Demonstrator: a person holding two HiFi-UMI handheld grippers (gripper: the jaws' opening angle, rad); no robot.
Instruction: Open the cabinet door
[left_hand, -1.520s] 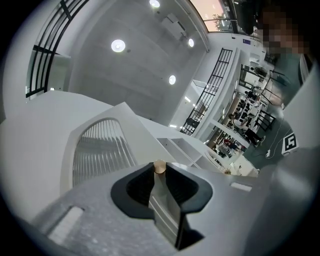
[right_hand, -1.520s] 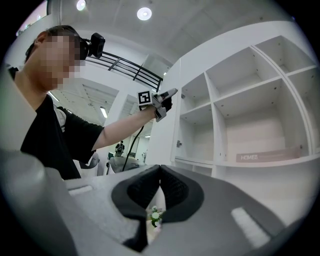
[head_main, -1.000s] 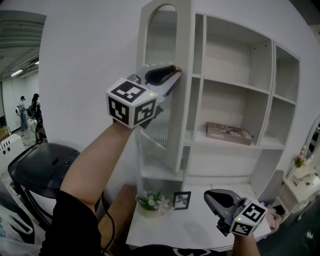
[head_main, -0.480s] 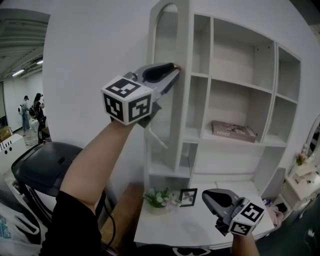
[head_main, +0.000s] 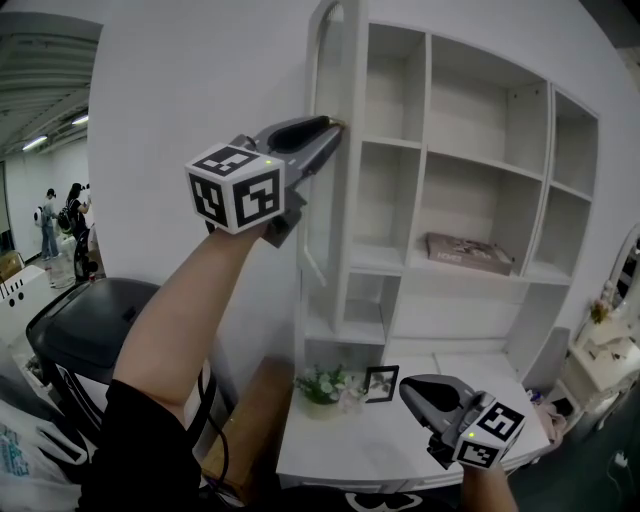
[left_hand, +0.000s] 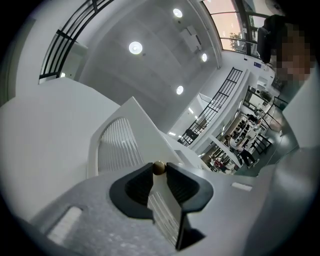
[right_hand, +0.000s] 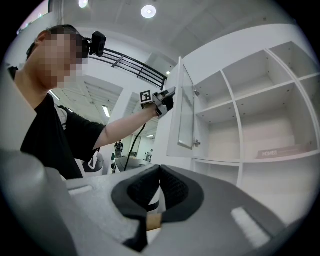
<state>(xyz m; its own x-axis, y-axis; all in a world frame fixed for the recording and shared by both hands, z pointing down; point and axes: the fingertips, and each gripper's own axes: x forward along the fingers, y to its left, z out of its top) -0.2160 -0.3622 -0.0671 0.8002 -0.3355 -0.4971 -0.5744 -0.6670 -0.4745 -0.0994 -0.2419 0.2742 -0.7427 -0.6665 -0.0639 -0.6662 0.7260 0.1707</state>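
At the left tool (head_main: 335, 128), opening jaws pinch the knob (left_hand: 158, 168) of the swung-out cabinet door (left_hand: 118, 146).

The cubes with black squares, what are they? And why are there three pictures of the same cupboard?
They belong to two grippers, pinching tools that a person holds, one in each hand. One picture comes from a camera on the person's head; the other two from cameras riding on the grippers. The left gripper pinches the small round knob of the cabinet door, though its jaws are opening. The right gripper is shut and empty, down by the white desk. On the desk stand flowers and a picture frame. A book lies on a shelf.
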